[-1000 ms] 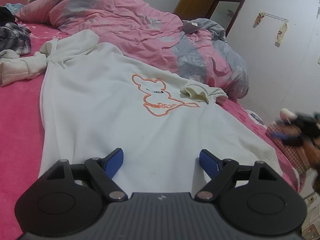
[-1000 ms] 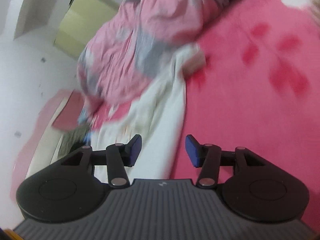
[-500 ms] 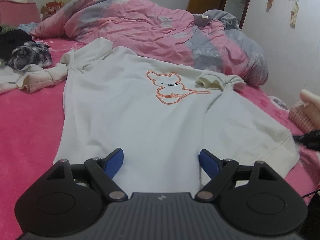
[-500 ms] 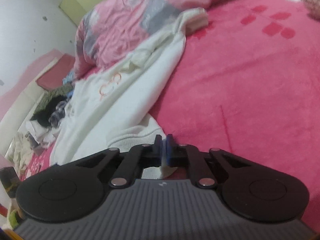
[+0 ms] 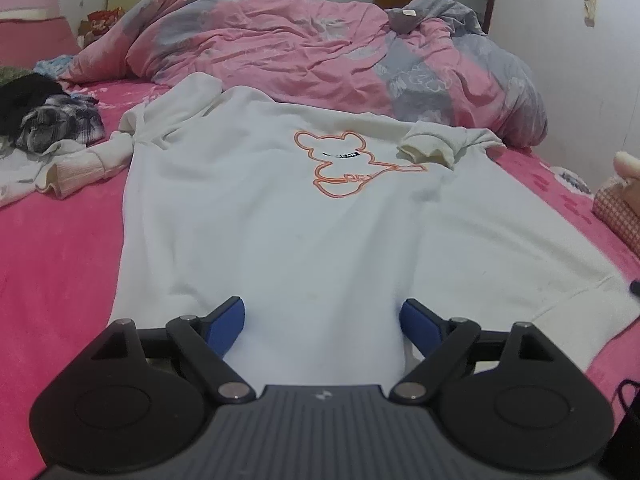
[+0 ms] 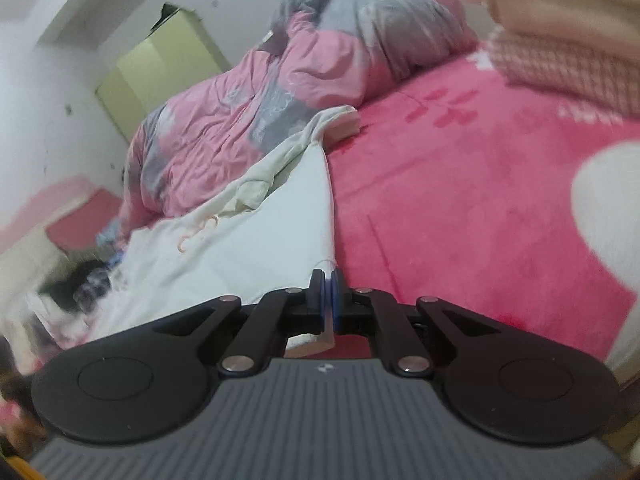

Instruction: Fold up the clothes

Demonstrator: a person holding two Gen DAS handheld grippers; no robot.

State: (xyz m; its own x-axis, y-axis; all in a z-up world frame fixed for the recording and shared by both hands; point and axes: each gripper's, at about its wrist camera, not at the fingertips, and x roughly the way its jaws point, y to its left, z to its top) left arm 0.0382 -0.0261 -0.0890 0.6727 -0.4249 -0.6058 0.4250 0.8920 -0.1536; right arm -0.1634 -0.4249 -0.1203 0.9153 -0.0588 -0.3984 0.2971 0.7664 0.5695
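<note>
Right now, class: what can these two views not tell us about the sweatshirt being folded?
- Sweatshirt hem: left wrist view, hidden behind the left tongs.
- Bear print: right wrist view, too oblique and blurred to read.
- Clothes pile: right wrist view, blurred.

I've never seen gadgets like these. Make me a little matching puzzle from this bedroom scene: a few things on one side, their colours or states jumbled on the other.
Things:
1. left gripper
2. right gripper
3. sweatshirt
4. duvet

States:
a. crumpled, pink and grey, beyond the garment
b. shut on the hem
c. open, over the white fabric
d. white, spread on the pink bed, orange bear outline

Pairs: 1-c, 2-b, 3-d, 4-a
</note>
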